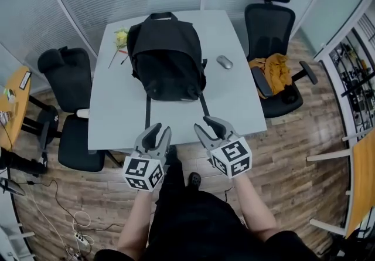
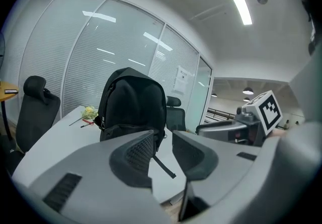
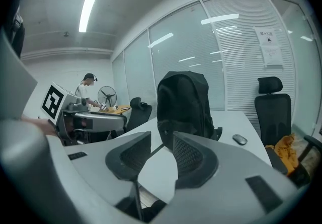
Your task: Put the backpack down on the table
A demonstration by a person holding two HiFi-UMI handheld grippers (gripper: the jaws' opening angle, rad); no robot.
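Backpack (image 1: 167,57) upright on the table (image 1: 246,101) — left gripper (image 1: 159,131) and right gripper (image 1: 205,125) clear, jaws apart, empty; snagging a strap (image 1: 204,104) could topple it.

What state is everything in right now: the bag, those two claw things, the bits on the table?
backpack: standing upright on the table, straps trailing toward the near edge.
left gripper: jaws apart, empty.
right gripper: jaws apart, empty.
mouse: lying on the table, right of the backpack.
flower: lying flat, left of the backpack.
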